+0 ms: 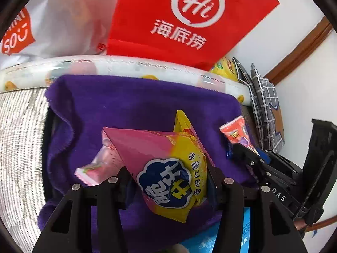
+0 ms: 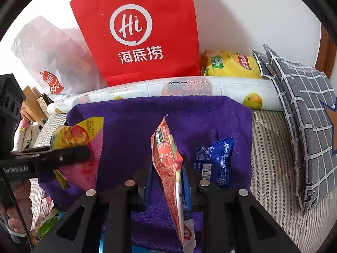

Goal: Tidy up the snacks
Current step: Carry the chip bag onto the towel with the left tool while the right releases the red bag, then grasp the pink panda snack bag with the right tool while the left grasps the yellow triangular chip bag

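Observation:
My left gripper (image 1: 168, 179) is shut on a pink and yellow chip bag (image 1: 168, 168) and holds it above the purple towel (image 1: 126, 109). The bag and left gripper also show at the left of the right wrist view (image 2: 75, 139). My right gripper (image 2: 168, 168) is shut on an orange snack packet (image 2: 168, 160), held edge-on above the purple towel (image 2: 189, 116). That packet shows in the left wrist view (image 1: 236, 132) at the right. A blue snack packet (image 2: 212, 160) lies on the towel to its right. A pale pink packet (image 1: 96, 168) lies on the towel under the chip bag.
A red paper bag (image 2: 137, 31) and a white plastic bag (image 2: 48, 59) stand at the back behind a rolled fruit-print mat (image 2: 168, 90). A yellow snack bag (image 2: 229, 65) and grey checked cushions (image 2: 305, 109) are at the right. More snacks lie at lower left (image 2: 46, 221).

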The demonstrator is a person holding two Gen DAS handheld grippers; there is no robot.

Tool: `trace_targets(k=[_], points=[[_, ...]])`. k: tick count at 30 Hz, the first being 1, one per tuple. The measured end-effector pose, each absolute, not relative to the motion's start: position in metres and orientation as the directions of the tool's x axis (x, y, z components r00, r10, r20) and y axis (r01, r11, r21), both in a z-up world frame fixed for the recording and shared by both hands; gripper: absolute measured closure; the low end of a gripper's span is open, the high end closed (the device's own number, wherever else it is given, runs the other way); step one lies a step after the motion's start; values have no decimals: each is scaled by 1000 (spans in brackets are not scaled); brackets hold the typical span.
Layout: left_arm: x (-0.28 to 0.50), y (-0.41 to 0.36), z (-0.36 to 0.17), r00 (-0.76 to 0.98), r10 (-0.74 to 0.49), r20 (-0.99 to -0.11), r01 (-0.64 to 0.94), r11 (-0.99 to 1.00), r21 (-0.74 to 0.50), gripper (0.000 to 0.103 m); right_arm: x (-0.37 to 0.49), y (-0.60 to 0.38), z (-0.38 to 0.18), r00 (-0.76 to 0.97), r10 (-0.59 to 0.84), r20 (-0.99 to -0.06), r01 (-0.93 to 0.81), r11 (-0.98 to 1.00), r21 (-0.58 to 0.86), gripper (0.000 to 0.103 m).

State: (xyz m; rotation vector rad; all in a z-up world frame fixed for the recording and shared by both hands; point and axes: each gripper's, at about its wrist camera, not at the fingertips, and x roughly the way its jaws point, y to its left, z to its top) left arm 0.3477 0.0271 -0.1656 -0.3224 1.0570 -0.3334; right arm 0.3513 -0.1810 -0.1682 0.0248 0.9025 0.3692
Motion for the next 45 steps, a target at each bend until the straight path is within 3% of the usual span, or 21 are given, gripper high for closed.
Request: trace_targets(k=[9, 11, 14, 18, 31, 45], points=[[349, 14, -174, 405, -405, -820, 125, 913, -389, 50, 358, -181, -169, 552, 308, -775, -284, 943, 173, 77], [348, 15, -175, 398, -394, -828, 120, 918, -379, 40, 356, -181, -167, 552, 301, -777, -281, 945, 167, 75], [346, 13, -171, 403, -361, -841, 120, 932, -343, 28, 348, -184, -159, 575, 294, -764, -273, 949, 160, 64], [334, 21, -161, 415, -341, -844, 106, 939, -328, 26, 326, -187, -138, 622, 286, -729, -268, 953, 144, 55], [264, 60, -117, 504, -246, -828, 25, 962, -271, 24, 236, -187, -95, 710, 240, -662, -255, 964, 77, 55], [175, 84, -97, 554, -241, -796, 16, 960, -280, 24, 152, -192, -107, 672, 237, -702, -210, 970, 126, 55]])
